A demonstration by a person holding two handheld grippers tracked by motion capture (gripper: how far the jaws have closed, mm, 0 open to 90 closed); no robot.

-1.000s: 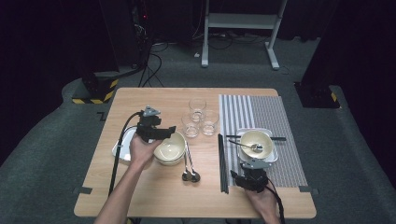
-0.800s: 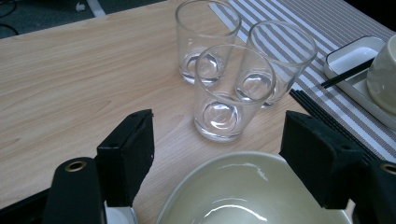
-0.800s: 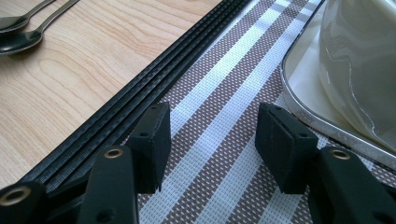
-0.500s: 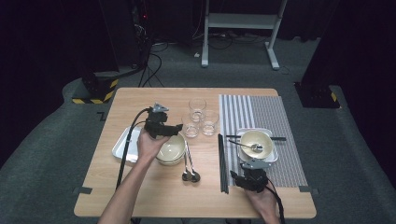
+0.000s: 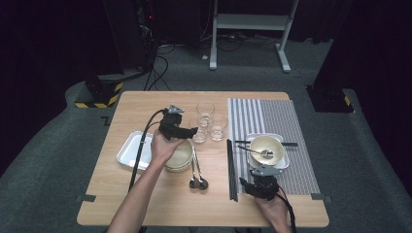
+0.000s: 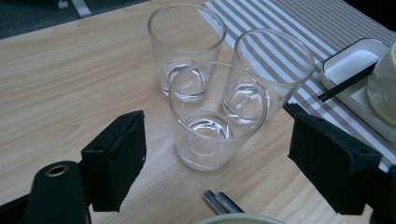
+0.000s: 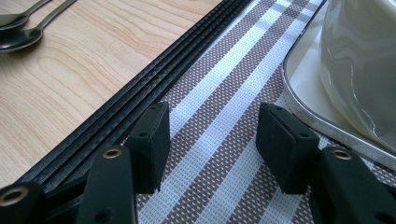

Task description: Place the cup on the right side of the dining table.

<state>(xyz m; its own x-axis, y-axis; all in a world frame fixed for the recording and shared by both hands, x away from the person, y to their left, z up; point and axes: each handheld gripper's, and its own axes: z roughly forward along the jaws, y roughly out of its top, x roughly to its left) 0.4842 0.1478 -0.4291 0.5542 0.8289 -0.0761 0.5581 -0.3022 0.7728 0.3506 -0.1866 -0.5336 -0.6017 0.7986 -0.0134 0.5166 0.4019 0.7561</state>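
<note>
From the high view my left hand covers most of the stacked cream bowls [image 5: 180, 156] at the table's middle, so I cannot count them; the steel tray [image 5: 130, 154] to their left is partly under my forearm and cable; my right gripper [image 5: 261, 187] sits near the table's front edge with its jaws hidden beneath its body there. In the left gripper view the striped placemat [image 6: 299, 28] is cut off at the right edge, as are a second tray [image 6: 355, 63] and a cream bowl [image 6: 385, 88] in it. I count three clear glasses clustered upright, touching or nearly so; two spoons [image 5: 197, 180] side by side; black chopsticks [image 5: 232, 170] along the mat's left edge, number unclear. My left gripper [image 6: 217, 154] has just been opening; its jaws stand spread either side of the nearest glass [image 6: 215, 114], not touching it. My right gripper's jaws are parted over bare mat, gripping nothing, between the chopsticks and the tray rim.
</note>
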